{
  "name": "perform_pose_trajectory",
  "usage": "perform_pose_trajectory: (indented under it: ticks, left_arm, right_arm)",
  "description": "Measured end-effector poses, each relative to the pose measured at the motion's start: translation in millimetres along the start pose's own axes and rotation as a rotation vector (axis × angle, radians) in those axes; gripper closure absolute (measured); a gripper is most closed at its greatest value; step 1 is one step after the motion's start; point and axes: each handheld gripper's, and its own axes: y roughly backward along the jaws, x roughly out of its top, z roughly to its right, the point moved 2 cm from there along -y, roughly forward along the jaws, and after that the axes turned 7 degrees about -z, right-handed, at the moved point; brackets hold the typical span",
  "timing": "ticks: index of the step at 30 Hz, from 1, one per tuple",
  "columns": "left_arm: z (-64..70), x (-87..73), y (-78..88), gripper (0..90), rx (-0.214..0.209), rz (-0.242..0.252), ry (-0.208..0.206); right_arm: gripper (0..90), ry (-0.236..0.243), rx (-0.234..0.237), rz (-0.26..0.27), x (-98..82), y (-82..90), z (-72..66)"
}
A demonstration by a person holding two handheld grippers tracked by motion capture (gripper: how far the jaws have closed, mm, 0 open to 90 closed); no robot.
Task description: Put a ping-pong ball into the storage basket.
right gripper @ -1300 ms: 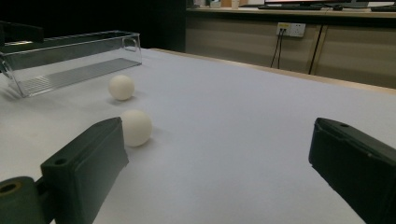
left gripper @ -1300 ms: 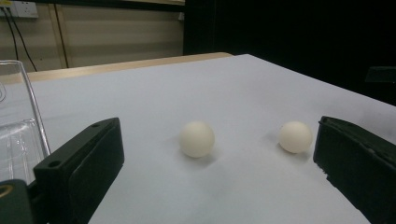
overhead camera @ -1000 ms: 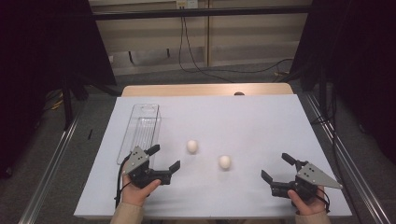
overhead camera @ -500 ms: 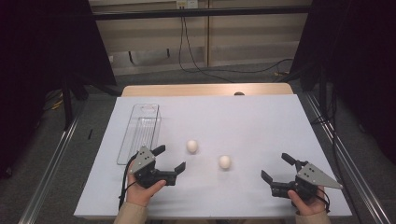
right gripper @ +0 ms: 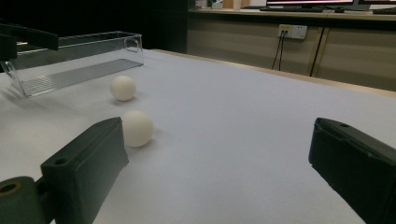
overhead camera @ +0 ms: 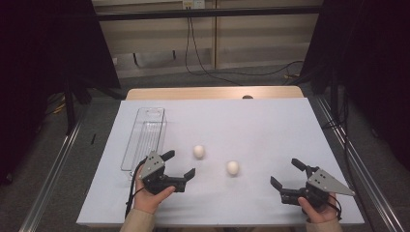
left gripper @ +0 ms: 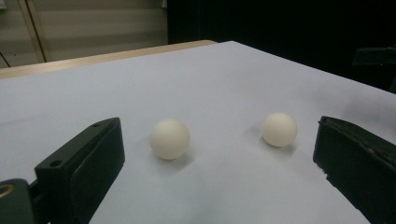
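Note:
Two white balls lie on the white table sheet (overhead camera: 241,125): one ball (overhead camera: 198,151) nearer the left gripper, the other ball (overhead camera: 233,167) more to the right. My left gripper (overhead camera: 180,164) is open, low over the table, its jaws pointing toward the balls; in the left gripper view the near ball (left gripper: 170,138) and the far ball (left gripper: 279,129) sit ahead between the jaws, untouched. My right gripper (overhead camera: 286,174) is open near the front right, empty. The right gripper view shows both balls (right gripper: 137,128) (right gripper: 123,87) off to its left.
A clear plastic tray (overhead camera: 145,137) lies lengthwise at the left of the sheet, just behind the left gripper; it shows too as the tray (right gripper: 74,65) in the right gripper view. The wooden table edge (overhead camera: 212,93) runs along the back. Metal rails flank both sides.
My left gripper has moved rightward and forward toward the balls. The right gripper and both balls have stayed put.

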Motion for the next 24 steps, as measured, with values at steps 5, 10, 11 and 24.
perform_pose_trajectory:
  ticks: [5, 10, 11, 24]
  left_arm:
    - [1.5, 0.5, -3.1, 2.1, -0.008, -0.004, -0.005]
    - [3.2, 1.1, -5.9, 2.1, -0.01, -0.006, -0.008]
    - [3.4, 1.2, -6.4, 2.1, -0.012, -0.009, -0.013]
    - [7.0, 1.6, -12.6, 2.2, -0.021, -0.016, -0.019]
  right_arm:
    - [3.3, 0.0, 0.0, 0.001, 0.1, 0.0, 0.0]
    - [3.3, 0.002, -0.001, 0.001, 0.1, 0.0, 0.2]
    - [3.4, 0.002, 0.0, 0.002, 0.1, 0.1, 0.3]
    - [3.4, 0.004, -0.003, 0.009, 0.6, 0.5, 0.6]
